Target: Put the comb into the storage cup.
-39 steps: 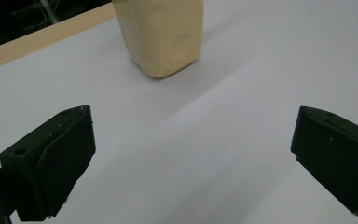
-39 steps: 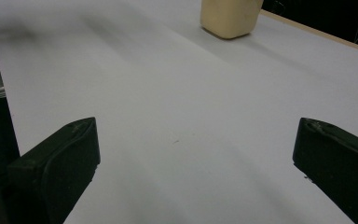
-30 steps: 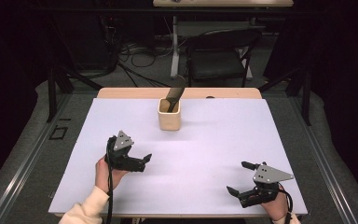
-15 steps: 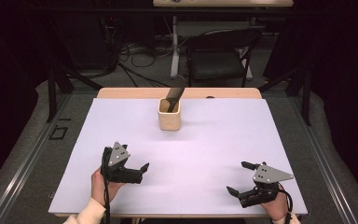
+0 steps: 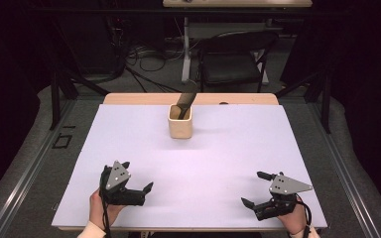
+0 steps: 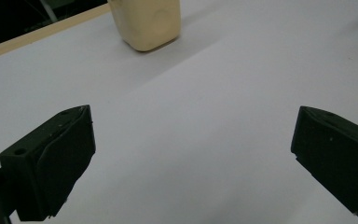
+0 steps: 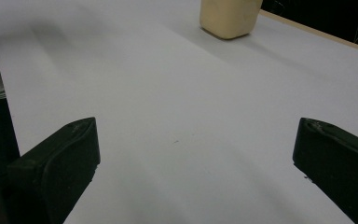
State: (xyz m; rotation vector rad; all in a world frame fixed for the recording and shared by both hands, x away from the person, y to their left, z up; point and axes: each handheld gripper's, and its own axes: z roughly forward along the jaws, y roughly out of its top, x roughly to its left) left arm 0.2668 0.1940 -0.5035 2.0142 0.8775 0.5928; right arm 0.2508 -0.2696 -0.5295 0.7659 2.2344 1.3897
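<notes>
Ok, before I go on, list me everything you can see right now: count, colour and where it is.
Cup: one, beige, upright on the far middle of the table.
Dark object: one, dark brown, standing tilted inside the cup, its top leaning over the far rim; what it is cannot be told.
Table: one, white top with a bare wooden strip along the far edge.
Chair: one, black, on the floor beyond the table.
Cables: several, dark, on the floor behind the table.
Left gripper: one, black with a grey plate, near left corner, jaws open and holding nothing.
Right gripper: one, black with a grey plate, near right corner, jaws open and holding nothing.
</notes>
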